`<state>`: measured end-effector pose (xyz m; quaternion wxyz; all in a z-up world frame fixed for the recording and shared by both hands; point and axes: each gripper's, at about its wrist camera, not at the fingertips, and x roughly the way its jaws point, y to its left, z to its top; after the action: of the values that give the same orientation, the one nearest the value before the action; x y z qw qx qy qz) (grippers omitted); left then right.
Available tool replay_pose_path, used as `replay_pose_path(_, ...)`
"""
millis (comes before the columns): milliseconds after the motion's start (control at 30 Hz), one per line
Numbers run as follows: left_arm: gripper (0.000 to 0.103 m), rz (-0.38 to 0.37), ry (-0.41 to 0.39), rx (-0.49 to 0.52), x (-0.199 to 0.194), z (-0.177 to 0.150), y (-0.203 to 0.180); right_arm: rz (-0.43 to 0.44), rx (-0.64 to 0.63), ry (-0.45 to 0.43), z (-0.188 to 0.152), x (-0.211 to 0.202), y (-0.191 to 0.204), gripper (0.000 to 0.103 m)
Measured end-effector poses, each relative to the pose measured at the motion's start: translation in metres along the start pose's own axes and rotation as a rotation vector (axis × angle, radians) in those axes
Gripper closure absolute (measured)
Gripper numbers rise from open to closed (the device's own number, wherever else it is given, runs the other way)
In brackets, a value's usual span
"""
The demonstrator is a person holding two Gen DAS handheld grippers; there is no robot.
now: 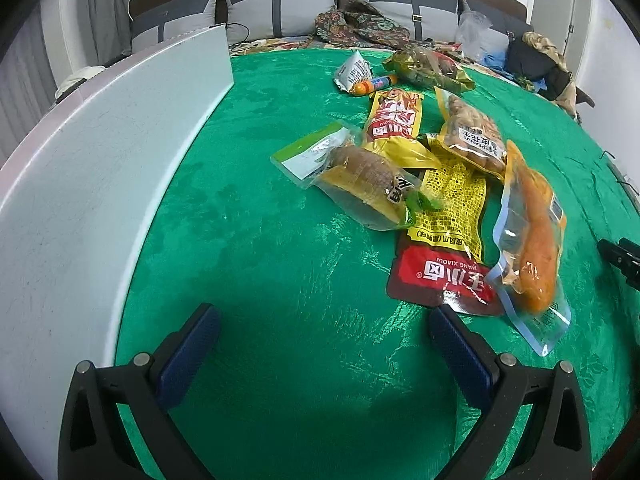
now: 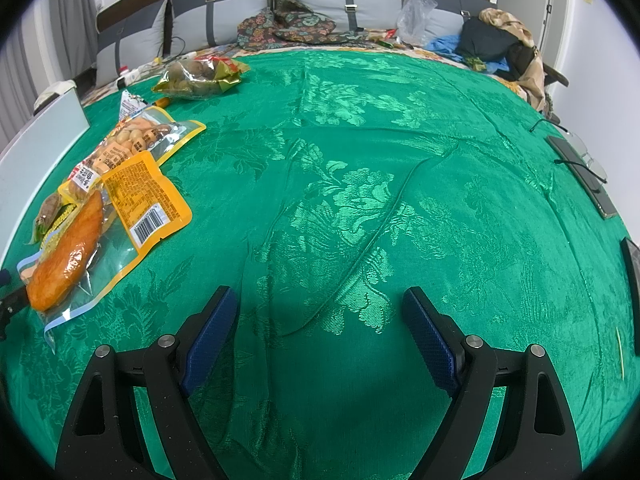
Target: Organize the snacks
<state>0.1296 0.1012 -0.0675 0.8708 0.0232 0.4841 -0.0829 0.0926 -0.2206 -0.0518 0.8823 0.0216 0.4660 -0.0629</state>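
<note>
Several snack packs lie in a loose heap on the green cloth (image 1: 280,264). In the left wrist view I see a clear pouch with an orange piece (image 1: 532,240), a red and yellow pack (image 1: 448,240), a peanut bag (image 1: 472,136), a yellow-red pack (image 1: 394,120) and a brown snack in a green-topped pouch (image 1: 360,172). My left gripper (image 1: 324,328) stands open over bare cloth, below and left of the heap. The right wrist view shows the orange pouch (image 2: 68,256) far left, while my right gripper (image 2: 320,308) hovers open above bare cloth (image 2: 360,200), nothing between its fingers.
A white board or box wall (image 1: 100,168) stands along the left edge. Farther back lie a small white sachet (image 1: 354,70), an orange tube (image 1: 374,84) and a dark green bag (image 1: 428,66). Cushions, clothes and a plastic bag (image 2: 414,10) line the rear. A phone and glasses (image 2: 580,168) rest at right.
</note>
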Motion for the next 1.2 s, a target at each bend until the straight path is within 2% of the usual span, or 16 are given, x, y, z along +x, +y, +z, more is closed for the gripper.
replay_pose_path(100, 0.0, 0.002, -0.001, -0.002, 0.0, 0.001, 0.0, 0.0, -0.001, 0.0, 0.0, 0.0, 0.0, 0.015)
replay_pose_path(167, 0.0, 0.002, -0.002, -0.002, 0.0, 0.001, 0.0, 0.004, 0.009, 0.034, 0.002, -0.001, 0.002, 0.015)
replay_pose_path(200, 0.0, 0.002, -0.002, -0.002, 0.0, 0.001, 0.0, 0.038, 0.024, 0.061, 0.003, -0.006, 0.006, 0.015)
replay_pose_path(267, 0.0, 0.002, -0.002, -0.002, 0.0, 0.001, 0.0, 0.233, 0.048, 0.023, 0.005, -0.026, 0.026, 0.015)
replay_pose_path(300, 0.0, 0.002, -0.002, -0.002, 0.0, 0.001, 0.0, 0.314, -0.005, -0.017, 0.006, -0.038, 0.048, 0.015)
replay_pose_path(333, 0.0, 0.002, -0.002, -0.001, 0.0, 0.001, 0.0, 0.356, -0.094, -0.041, 0.007, -0.045, 0.072, 0.015)
replay_pose_path(433, 0.0, 0.002, -0.002, -0.002, 0.0, 0.0, 0.0, 0.413, -0.337, -0.015, 0.001, -0.045, 0.133, 0.016)
replay_pose_path(500, 0.0, 0.003, -0.002, -0.002, 0.0, 0.0, 0.0, 0.374, -0.511, 0.009, -0.01, -0.033, 0.162, 0.018)
replay_pose_path(533, 0.0, 0.002, -0.002, -0.002, 0.0, 0.0, 0.0, 0.333, -0.552, 0.01, -0.012, -0.028, 0.167, 0.018)
replay_pose_path(567, 0.0, 0.003, -0.002, -0.002, 0.0, 0.0, 0.0, 0.255, -0.577, 0.005, -0.012, -0.019, 0.167, 0.017)
replay_pose_path(600, 0.0, 0.003, -0.002, -0.002, 0.0, 0.0, 0.0, 0.22, -0.542, 0.01, -0.006, -0.011, 0.156, 0.019)
replay_pose_path(733, 0.0, 0.002, -0.002, -0.002, 0.0, 0.0, 0.0, 0.044, -0.235, 0.012, 0.017, 0.005, 0.081, 0.018)
replay_pose_path(800, 0.0, 0.002, -0.002, -0.002, 0.0, 0.0, 0.0, 0.041, -0.165, 0.009, 0.017, -0.001, 0.049, 0.017)
replay_pose_path(867, 0.0, 0.002, -0.002, -0.003, 0.0, 0.0, 0.0, 0.047, -0.152, -0.008, 0.01, -0.011, 0.029, 0.016)
replay_pose_path(1033, 0.0, 0.002, -0.003, -0.002, 0.0, 0.0, 0.0, -0.036, -0.118, 0.014, 0.006, -0.002, 0.001, 0.016)
replay_pose_path(1200, 0.0, 0.002, -0.003, -0.002, 0.001, 0.0, 0.0, -0.027, -0.056, 0.039, 0.019, 0.013, -0.008, 0.016)
